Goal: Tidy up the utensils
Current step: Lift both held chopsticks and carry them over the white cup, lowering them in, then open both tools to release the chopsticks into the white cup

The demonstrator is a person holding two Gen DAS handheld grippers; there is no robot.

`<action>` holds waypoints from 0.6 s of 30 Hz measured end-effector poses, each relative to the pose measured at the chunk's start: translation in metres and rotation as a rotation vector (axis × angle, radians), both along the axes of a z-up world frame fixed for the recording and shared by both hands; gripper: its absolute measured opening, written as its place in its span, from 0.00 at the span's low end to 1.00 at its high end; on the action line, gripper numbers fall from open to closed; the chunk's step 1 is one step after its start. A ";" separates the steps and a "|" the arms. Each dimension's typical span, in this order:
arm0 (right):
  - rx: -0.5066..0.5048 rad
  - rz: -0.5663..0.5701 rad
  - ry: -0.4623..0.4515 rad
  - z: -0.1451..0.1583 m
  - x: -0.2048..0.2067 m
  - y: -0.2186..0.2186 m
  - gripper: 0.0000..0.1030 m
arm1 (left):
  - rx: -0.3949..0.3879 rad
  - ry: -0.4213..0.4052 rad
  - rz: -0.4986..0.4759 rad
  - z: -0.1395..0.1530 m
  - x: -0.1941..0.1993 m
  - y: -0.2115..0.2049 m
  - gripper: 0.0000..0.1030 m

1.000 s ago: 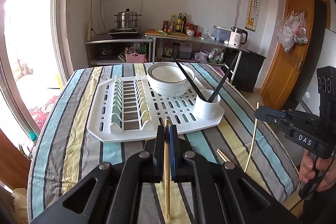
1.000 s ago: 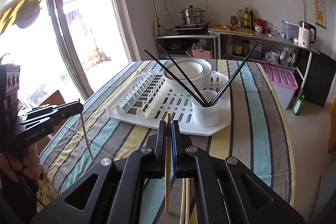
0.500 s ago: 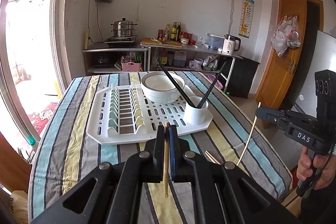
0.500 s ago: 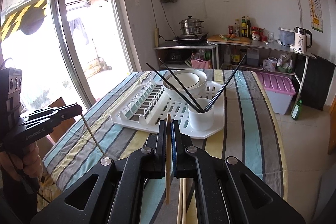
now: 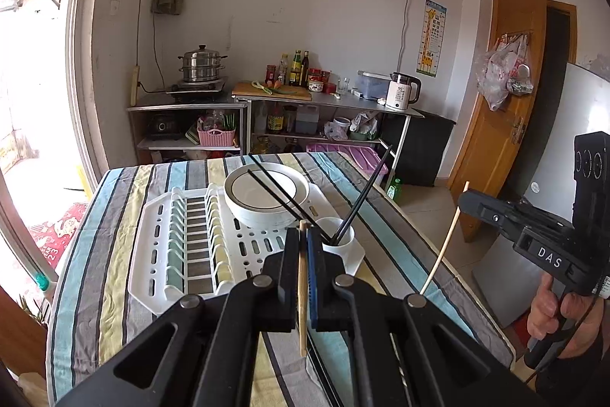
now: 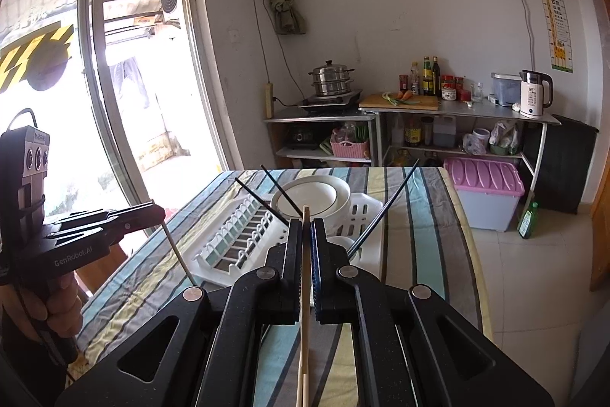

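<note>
My left gripper (image 5: 303, 239) is shut on a light wooden chopstick (image 5: 302, 292) held upright above the striped table. My right gripper (image 6: 305, 235) is shut on another wooden chopstick (image 6: 305, 292), also upright. Each gripper shows in the other's view, the right one (image 5: 463, 195) with its chopstick (image 5: 444, 250) hanging down, the left one (image 6: 162, 214) with its chopstick (image 6: 177, 250). A white cup (image 5: 339, 246) on the white drying rack (image 5: 183, 254) holds three black chopsticks (image 5: 362, 197). More wooden chopsticks (image 6: 301, 390) lie on the table under the right gripper.
A white bowl (image 5: 265, 195) sits on the rack behind the cup. The striped tablecloth (image 5: 110, 292) covers the table. Beyond it are metal shelves with a steamer pot (image 5: 201, 63) and kettle (image 5: 400, 96), a pink-lidded bin (image 6: 484, 195) and a wooden door (image 5: 495, 102).
Both grippers have risen and drawn back from the table with their chopsticks; the rack and cup look farther and lower. Both chopsticks now hang clear of the cloth.
</note>
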State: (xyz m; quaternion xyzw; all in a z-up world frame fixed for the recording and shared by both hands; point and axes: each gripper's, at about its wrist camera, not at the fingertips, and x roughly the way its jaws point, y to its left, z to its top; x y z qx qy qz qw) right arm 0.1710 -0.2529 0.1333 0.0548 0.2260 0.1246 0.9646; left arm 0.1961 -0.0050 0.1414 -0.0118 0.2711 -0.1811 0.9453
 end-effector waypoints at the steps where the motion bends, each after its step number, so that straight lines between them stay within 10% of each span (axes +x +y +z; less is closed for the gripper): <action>1: 0.005 -0.004 -0.004 0.002 0.005 -0.002 0.04 | 0.002 -0.005 -0.003 0.002 0.005 -0.004 0.04; 18: 0.033 -0.043 -0.067 0.027 0.080 -0.020 0.04 | -0.062 -0.030 -0.032 0.030 0.089 -0.041 0.04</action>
